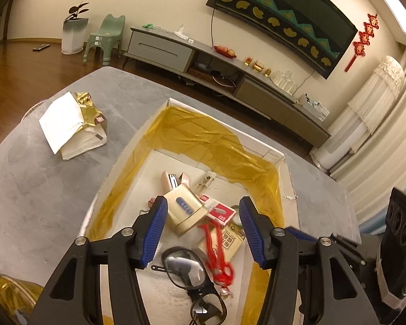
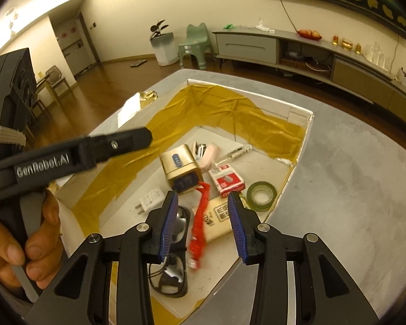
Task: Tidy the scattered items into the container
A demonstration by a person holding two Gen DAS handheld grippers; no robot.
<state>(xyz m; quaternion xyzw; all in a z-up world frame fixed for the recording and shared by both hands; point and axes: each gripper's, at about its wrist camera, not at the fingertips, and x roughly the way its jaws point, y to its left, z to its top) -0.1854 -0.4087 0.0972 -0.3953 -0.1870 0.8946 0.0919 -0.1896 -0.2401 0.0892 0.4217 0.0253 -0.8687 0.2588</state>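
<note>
A white box lined with yellow film (image 1: 176, 124) (image 2: 297, 113) sits on the grey table. Inside lie a cream device with a blue button (image 1: 185, 211) (image 2: 180, 166), a red-and-white staple box (image 1: 220, 212) (image 2: 227, 180), black glasses (image 1: 188, 270) (image 2: 173, 273), a red knotted ornament (image 1: 216, 246) (image 2: 200, 222), a cream packet (image 1: 228, 239) (image 2: 216, 222), a pink stapler (image 1: 173, 180) (image 2: 209, 153), a tape roll (image 2: 261, 195) and a white plug (image 2: 151, 199). My left gripper (image 1: 203, 227) hangs open above them, holding nothing. My right gripper (image 2: 203, 224) is open too, empty, over the ornament.
A white-and-gold paper bag (image 1: 73, 124) lies on the table (image 1: 40, 189) left of the box. Gold wrapping (image 1: 10, 292) sits at the near left corner. A hand (image 2: 16, 243) grips the left tool's handle. Bare table (image 2: 352, 189) spreads right of the box.
</note>
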